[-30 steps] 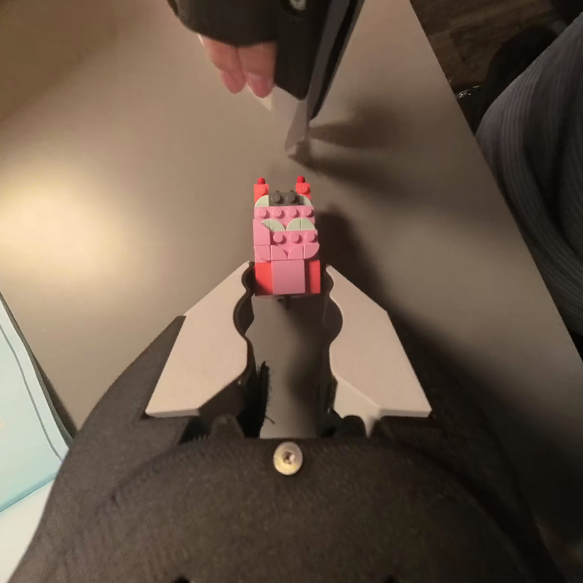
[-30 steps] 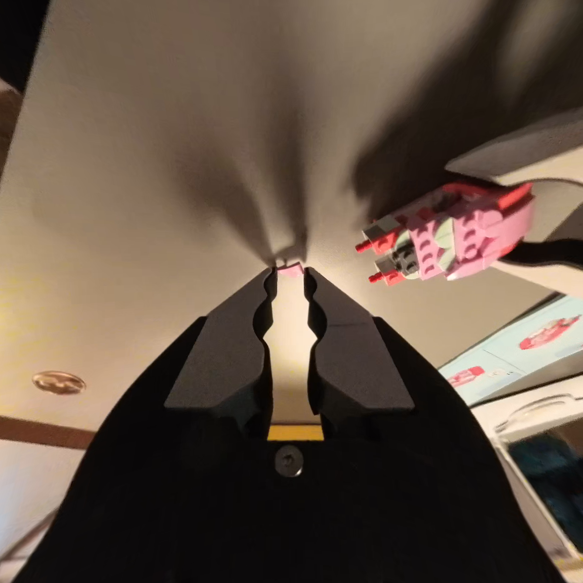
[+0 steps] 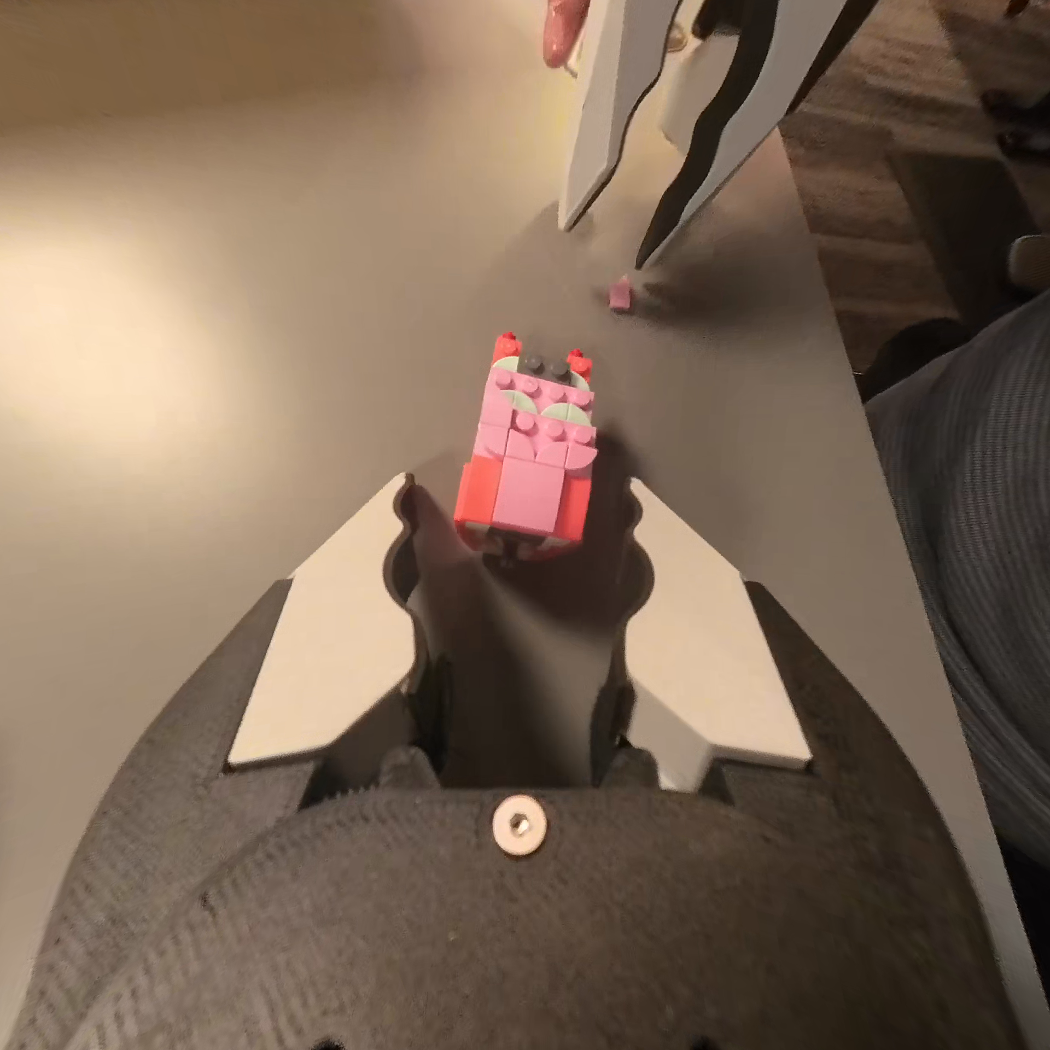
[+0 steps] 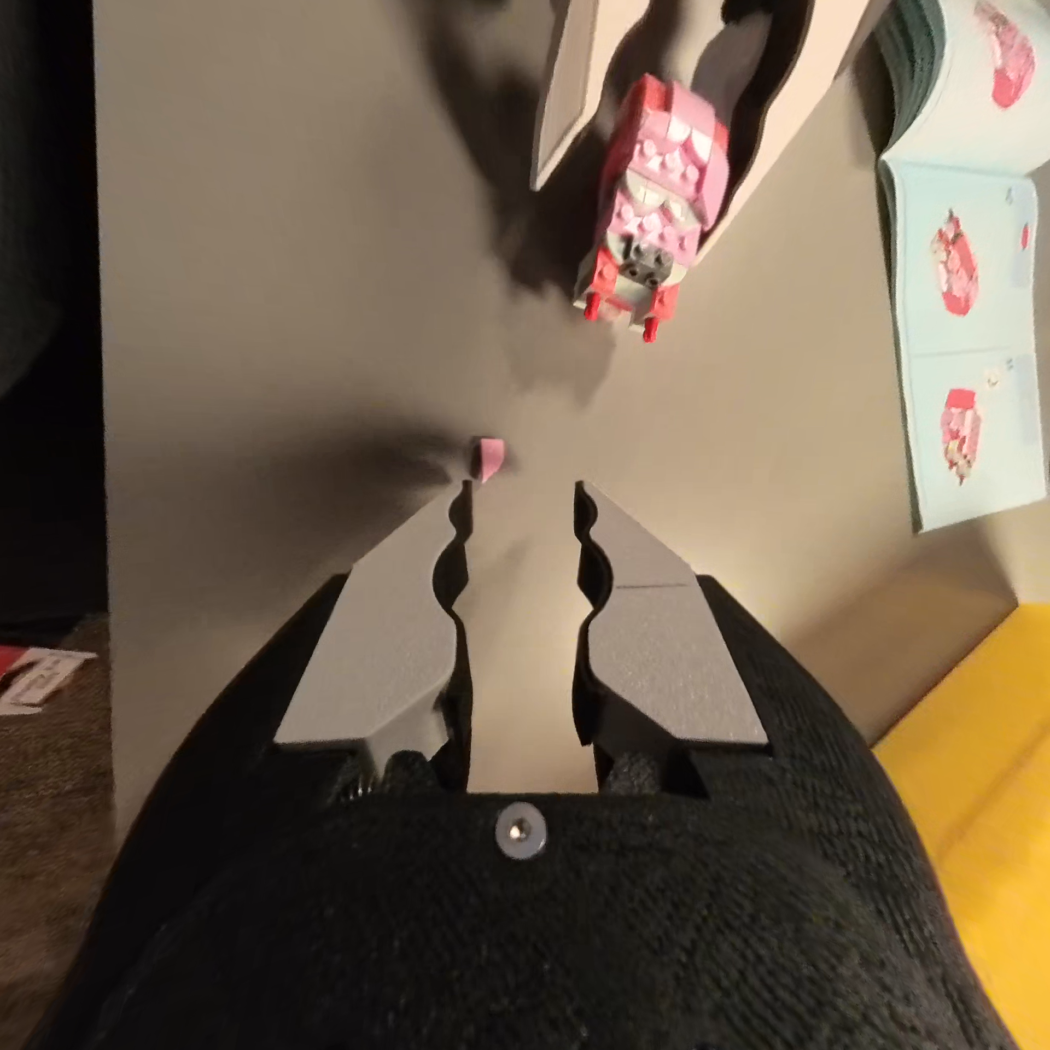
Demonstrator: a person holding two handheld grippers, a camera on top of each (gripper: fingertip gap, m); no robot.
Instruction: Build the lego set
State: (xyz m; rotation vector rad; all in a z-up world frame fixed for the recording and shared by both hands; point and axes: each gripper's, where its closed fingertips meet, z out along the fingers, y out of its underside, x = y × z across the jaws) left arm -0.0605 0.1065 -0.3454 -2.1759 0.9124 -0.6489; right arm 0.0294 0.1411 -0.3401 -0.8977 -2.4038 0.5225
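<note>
Pink-and-red brick model (image 3: 525,449) rests on the grey table (image 3: 284,398) between the spread fingers of the left gripper (image 3: 520,483), untouched by either. Right gripper (image 4: 521,483) hangs open just beside a small pink brick (image 4: 487,458); an instruction booklet (image 4: 966,341) lies nearby.

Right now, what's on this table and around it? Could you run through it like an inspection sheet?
Surface: plain pale tabletop, shadowed.
Things: pink and red brick model lying between the left gripper's fingers, touching neither; small pink piece loose on the table.
Clutter: open pale blue booklet; yellow object at the table's edge.
Grippers: left gripper wide open; right gripper open, empty, just short of the pink piece.
Cables: nothing seen.
Surroundings: a person's sleeve, floor beyond the edge.
</note>
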